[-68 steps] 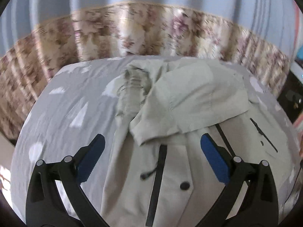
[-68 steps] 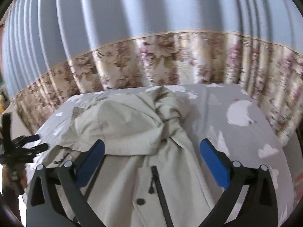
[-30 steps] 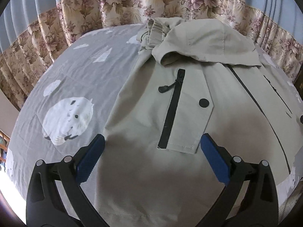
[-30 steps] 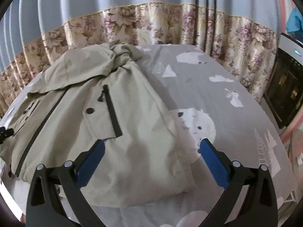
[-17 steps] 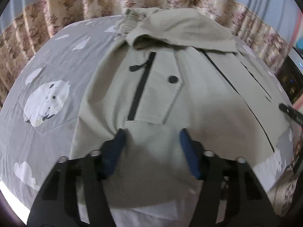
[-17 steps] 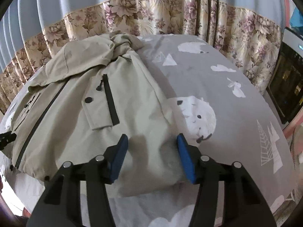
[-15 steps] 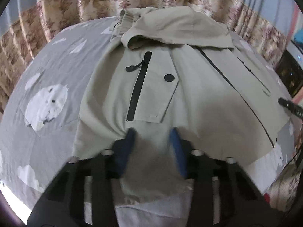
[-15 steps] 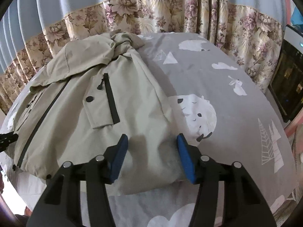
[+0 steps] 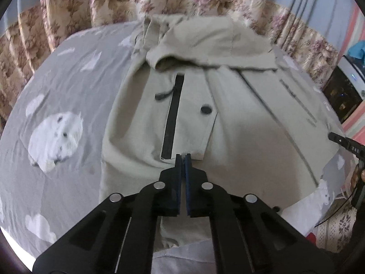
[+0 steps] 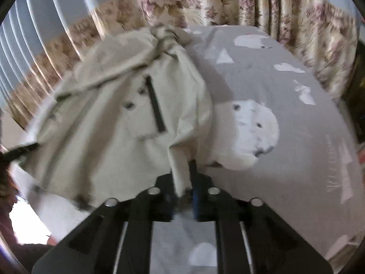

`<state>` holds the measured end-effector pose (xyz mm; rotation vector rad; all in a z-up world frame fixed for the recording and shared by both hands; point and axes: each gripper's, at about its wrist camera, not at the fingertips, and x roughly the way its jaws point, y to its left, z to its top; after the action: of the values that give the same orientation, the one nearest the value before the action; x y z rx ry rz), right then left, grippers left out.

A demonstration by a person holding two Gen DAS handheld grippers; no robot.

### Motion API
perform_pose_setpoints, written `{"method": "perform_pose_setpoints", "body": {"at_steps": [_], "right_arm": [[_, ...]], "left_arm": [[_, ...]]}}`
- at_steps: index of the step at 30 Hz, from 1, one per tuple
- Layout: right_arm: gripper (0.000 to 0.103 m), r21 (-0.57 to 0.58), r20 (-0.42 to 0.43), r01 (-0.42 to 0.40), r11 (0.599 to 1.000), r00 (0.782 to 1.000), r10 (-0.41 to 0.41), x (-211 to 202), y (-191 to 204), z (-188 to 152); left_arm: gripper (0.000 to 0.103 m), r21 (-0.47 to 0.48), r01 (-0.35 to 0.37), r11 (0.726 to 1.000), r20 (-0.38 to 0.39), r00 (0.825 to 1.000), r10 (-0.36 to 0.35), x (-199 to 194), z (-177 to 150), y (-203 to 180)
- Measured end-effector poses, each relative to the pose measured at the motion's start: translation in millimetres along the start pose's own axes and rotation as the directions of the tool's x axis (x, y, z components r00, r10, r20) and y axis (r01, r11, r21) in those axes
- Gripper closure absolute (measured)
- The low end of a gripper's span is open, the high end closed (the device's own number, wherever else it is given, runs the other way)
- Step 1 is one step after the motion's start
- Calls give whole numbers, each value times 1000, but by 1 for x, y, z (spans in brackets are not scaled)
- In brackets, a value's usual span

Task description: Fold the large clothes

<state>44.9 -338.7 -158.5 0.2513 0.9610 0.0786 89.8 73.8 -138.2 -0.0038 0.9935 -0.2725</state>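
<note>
A beige hooded jacket (image 9: 239,118) lies front-up on a grey patterned bedsheet (image 9: 68,86), hood at the far end, with black pocket zips and snap buttons. My left gripper (image 9: 181,159) is shut over the jacket's near hem, below the left chest pocket; whether cloth is pinched between its pads cannot be seen. In the right wrist view the jacket (image 10: 118,114) shows blurred. My right gripper (image 10: 187,182) is shut on the jacket's lower right hem corner, and the pinched fabric rises up from the sheet.
Floral and blue curtains (image 9: 159,2) hang behind the bed. A dark appliance (image 9: 342,100) stands at the right of the bed. The right gripper's tip (image 9: 344,143) shows at the right edge of the left wrist view. The grey sheet (image 10: 285,105) extends right of the jacket.
Both grippers have closed from wide open. The right one now pinches the hem corner and lifts it; the left one has shut at the hem. The jacket's lower edge is pulled up.
</note>
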Motion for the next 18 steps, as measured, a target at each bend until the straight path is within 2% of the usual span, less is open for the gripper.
{"method": "perform_pose_setpoints", "body": {"at_steps": [5,6,8,10,13,15,16,18], "right_arm": [[97,-47,86,-75,996,993,79,-21,17,37],[97,-64,101,-79,995,991,85,-23,20,45],[97,-109,138,-49,993,988,63,-26,30,67],[97,-134,177,-18,991,983,42,-28,35,88],[97,-167,222,-14,986,974,51,-29,44,127],[97,-196,229,-15,980,971,60,-27,55,144],[97,-213,233,-1,977,971,52,-25,61,150],[97,-231,220,15,973,975,37,-22,69,152]], "left_arm": [[103,-46,92,995,98,991,-87,-27,35,14],[103,-37,90,995,116,990,-85,-32,46,14],[103,10,36,999,156,987,-37,-39,67,8],[103,60,-70,996,222,973,55,-50,90,2],[103,89,-100,991,273,959,72,-61,125,2],[103,93,-136,986,275,956,106,-57,141,6],[103,92,-142,986,258,959,114,-54,146,8],[103,90,-110,990,198,976,90,-46,139,15]]}}
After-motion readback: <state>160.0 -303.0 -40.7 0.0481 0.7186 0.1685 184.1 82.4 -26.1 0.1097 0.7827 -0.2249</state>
